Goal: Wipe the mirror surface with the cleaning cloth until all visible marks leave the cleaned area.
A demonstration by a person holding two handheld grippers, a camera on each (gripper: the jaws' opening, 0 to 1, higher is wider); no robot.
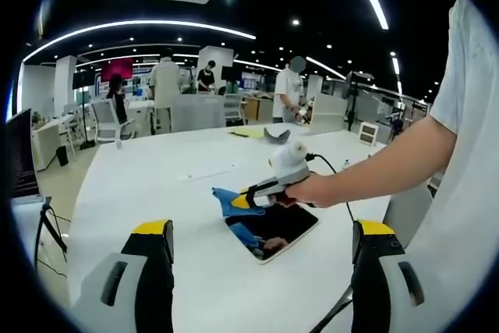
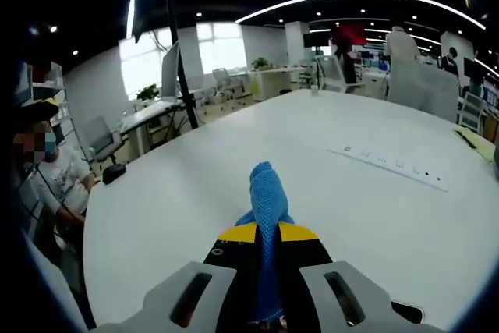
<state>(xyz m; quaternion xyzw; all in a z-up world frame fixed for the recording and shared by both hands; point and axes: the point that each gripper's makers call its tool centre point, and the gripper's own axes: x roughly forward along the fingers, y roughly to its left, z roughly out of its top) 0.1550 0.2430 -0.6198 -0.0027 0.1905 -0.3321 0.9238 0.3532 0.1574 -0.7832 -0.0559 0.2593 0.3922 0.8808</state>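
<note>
Looking along my left claw (image 1: 261,259), I see its two yellow-tipped jaws standing wide apart with nothing between them, hanging above the white counter (image 1: 156,185). Beyond them, near the counter's middle, lies the mirror (image 1: 274,229), a dark rounded rectangle with a pale frame, flat on the surface and reflecting a bit of blue. My right claw (image 1: 248,197) comes in from the right of this view, held in a hand (image 1: 310,190), its tips pinched on the blue cleaning cloth (image 1: 232,200). The cloth sits at the mirror's far left corner, partly on the glass and partly spilling onto the counter. A black cable (image 1: 331,169) trails from the claw across the counter. At the far edge of the counter lie a grey object and a yellow sheet; I cannot make out more. People stand among desks in the office behind.

Turning to the right gripper view, my right claw (image 2: 267,232) has its jaws drawn nearly together, clamped on the cleaning cloth (image 2: 269,196), which bunches up in a blue lump just past the yellow tips and also runs back down between the jaws. A dark sliver of the mirror (image 2: 407,311) shows at the lower right. A white power strip (image 2: 386,164) lies well apart, farther out on the counter (image 2: 187,193).
</note>
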